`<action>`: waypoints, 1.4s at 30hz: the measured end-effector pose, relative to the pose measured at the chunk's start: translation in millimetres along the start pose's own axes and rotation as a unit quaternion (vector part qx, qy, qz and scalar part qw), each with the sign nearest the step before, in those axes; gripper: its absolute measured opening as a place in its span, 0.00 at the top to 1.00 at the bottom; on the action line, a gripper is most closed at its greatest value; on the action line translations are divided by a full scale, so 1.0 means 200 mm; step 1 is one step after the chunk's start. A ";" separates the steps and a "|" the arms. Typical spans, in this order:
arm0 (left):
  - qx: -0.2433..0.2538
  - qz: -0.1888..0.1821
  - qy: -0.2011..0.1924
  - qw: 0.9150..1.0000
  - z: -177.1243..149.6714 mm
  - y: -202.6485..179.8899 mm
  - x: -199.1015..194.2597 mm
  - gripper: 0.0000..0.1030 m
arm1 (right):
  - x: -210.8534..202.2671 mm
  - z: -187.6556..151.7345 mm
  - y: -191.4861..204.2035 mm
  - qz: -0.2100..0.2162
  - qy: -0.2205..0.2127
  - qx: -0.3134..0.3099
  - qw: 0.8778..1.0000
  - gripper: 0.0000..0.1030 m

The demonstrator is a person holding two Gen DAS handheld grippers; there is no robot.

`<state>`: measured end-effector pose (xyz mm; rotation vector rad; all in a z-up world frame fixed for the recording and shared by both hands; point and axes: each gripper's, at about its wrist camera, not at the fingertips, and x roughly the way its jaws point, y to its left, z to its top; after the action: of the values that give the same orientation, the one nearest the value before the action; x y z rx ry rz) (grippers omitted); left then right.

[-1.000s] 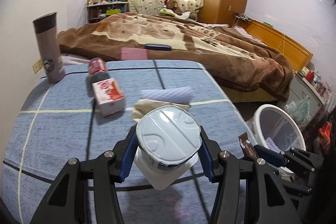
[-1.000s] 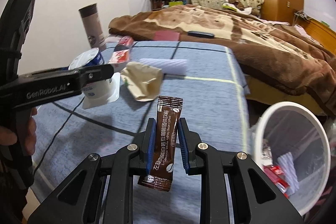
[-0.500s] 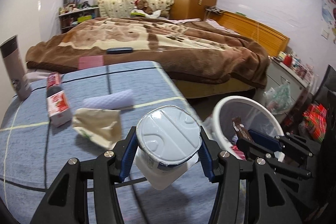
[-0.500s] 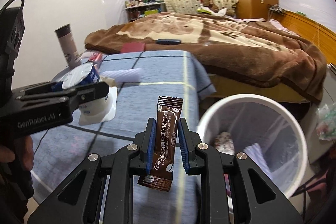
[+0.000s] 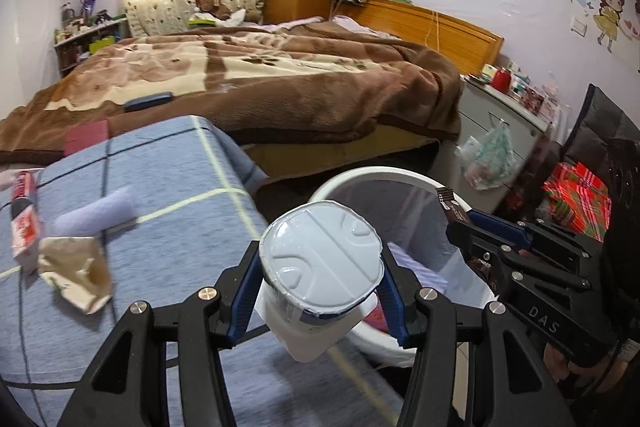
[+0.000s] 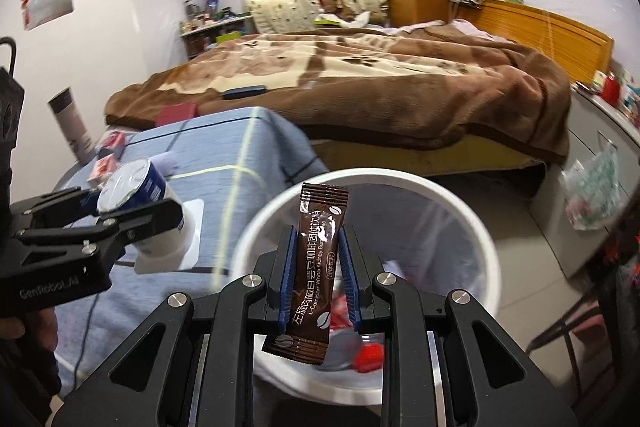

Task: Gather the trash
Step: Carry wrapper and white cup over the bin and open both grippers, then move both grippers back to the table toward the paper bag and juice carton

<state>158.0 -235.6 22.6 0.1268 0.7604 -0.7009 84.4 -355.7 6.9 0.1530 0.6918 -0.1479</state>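
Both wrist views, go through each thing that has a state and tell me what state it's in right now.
Left gripper: shut on the yogurt cup.
Yogurt cup: foil lid sealed, held.
Right gripper: shut on the coffee sachet.
Coffee sachet: upright, held over the bin.
Trash bin: open, trash inside.
Paper bag: crumpled on the table.

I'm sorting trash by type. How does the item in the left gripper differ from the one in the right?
The left hand-held gripper holds a yogurt cup: white, rigid, round, foil-lidded. The right hand-held gripper holds a coffee sachet: dark brown, flat, narrow, upright. In the right wrist view the sachet is over the white bin; the cup is beside it. Both are clamped.
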 end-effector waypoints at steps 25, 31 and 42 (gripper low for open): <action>0.024 -0.028 0.055 0.998 -0.02 -0.24 0.31 0.32 | 0.12 -0.09 -0.28 -0.043 0.056 0.040 0.997 0.76; 0.019 -0.030 0.055 0.998 -0.03 -0.24 0.30 0.32 | 0.11 -0.09 -0.30 -0.042 0.053 0.049 0.996 0.54; 0.000 -0.018 0.034 0.999 -0.04 -0.14 0.17 0.32 | 0.05 -0.08 -0.26 -0.042 0.037 0.053 0.997 0.50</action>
<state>153.8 -272.9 -2.6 0.1378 0.8301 -0.7345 72.6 -404.8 -16.4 0.2320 0.7649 -0.2618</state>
